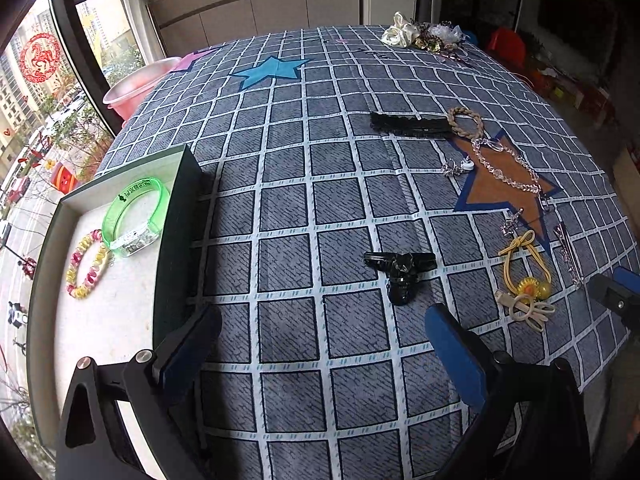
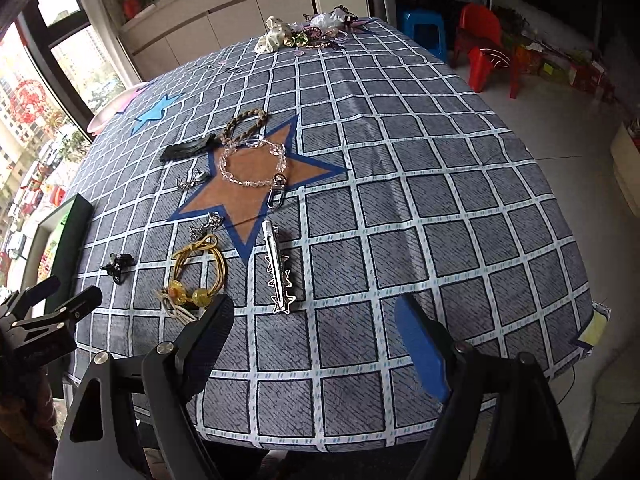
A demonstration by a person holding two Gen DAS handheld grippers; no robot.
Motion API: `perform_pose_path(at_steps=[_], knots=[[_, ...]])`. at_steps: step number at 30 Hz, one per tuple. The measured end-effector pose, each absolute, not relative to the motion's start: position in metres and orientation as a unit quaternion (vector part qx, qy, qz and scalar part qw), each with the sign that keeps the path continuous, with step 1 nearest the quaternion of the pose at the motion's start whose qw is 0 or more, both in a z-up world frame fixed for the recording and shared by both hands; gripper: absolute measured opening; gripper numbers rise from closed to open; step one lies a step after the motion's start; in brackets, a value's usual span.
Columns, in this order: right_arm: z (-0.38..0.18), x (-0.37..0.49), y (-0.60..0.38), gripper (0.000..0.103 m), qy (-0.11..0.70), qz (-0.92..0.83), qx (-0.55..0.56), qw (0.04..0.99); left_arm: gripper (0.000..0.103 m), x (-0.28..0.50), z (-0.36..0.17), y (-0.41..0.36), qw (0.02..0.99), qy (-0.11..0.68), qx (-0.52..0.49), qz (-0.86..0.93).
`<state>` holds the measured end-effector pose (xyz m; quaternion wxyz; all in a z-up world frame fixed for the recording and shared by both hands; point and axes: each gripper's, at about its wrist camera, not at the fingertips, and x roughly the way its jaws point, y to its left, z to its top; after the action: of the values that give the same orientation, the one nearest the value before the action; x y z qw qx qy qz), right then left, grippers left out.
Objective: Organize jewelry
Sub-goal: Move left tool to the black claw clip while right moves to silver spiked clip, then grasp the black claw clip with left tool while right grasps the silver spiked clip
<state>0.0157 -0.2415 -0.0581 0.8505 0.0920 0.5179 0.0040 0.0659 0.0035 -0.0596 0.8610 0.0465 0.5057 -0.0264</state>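
On the desk: a checked cloth (image 1: 288, 208) covers it, and loose jewelry lies scattered over the cloth.
Tray: a tray (image 1: 176, 216) sits at the left edge; a green bangle (image 1: 134, 216) and a bead bracelet (image 1: 86, 264) already lie inside, so it looks like the sorting place.
Still loose: a black clip (image 1: 400, 270), a black comb (image 1: 408, 124), a braided loop (image 2: 244, 124), a crystal chain (image 2: 252, 164), a yellow hair tie (image 2: 198, 268) and a silver star clip (image 2: 278, 268), all well apart from the tray.
Far pile: more pieces (image 2: 304, 32) heaped at the far edge, too small to tell apart.
Left gripper (image 1: 324, 332): jaws wide and empty, aimed down at bare cloth just short of the black clip, probably lining up for it because it is the loose piece nearest the tray.
Right gripper (image 2: 316, 324): jaws wide, nothing between them, hanging over the cloth just below the star clip, with the hair tie beside the left finger.
Progress: early, by my judgement; two pieces stored, most still out.
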Motion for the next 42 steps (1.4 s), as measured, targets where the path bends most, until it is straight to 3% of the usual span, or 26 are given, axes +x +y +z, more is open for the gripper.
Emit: perform_pose_path(at_steps=[6, 8, 10, 14, 19, 20, 21, 22, 25, 42], knots=[[-0.073, 0.024, -0.232, 0.085, 0.526, 0.002, 0.063, 0.848, 0.102, 0.075, -0.067, -0.010, 0.860, 0.506, 0.055, -0.024], [-0.074, 0.027, -0.228, 0.085, 0.520, -0.004, 0.045, 0.853, 0.093, 0.079, -0.070, -0.014, 0.858, 0.510, 0.060, -0.023], [-0.075, 0.030, -0.225, 0.084, 0.517, -0.006, 0.034, 0.855, 0.093, 0.082, -0.073, -0.017, 0.857, 0.512, 0.058, -0.026], [-0.076, 0.037, -0.219, 0.081, 0.507, -0.010, 0.012, 0.862, 0.083, 0.085, -0.072, -0.023, 0.859, 0.508, 0.053, -0.034], [-0.074, 0.044, -0.212, 0.071, 0.500, 0.001, 0.004, 0.866, 0.059, 0.085, -0.071, -0.029, 0.859, 0.508, 0.044, -0.057], [-0.074, 0.044, -0.210, 0.066, 0.499, 0.004, 0.003, 0.866, 0.048, 0.085, -0.070, -0.031, 0.859, 0.506, 0.044, -0.064], [-0.073, 0.044, -0.209, 0.059, 0.498, 0.007, 0.001, 0.867, 0.043, 0.084, -0.070, -0.033, 0.859, 0.505, 0.047, -0.068], [-0.072, 0.044, -0.208, 0.055, 0.497, 0.009, 0.000, 0.868, 0.043, 0.083, -0.070, -0.036, 0.860, 0.503, 0.055, -0.067], [-0.071, 0.045, -0.207, 0.019, 0.495, 0.012, 0.003, 0.869, 0.043, 0.079, -0.068, -0.036, 0.862, 0.499, 0.054, -0.074], [-0.041, 0.026, -0.229, 0.018, 0.477, 0.043, 0.092, 0.873, 0.043, 0.048, -0.019, -0.005, 0.892, 0.447, 0.040, -0.059]])
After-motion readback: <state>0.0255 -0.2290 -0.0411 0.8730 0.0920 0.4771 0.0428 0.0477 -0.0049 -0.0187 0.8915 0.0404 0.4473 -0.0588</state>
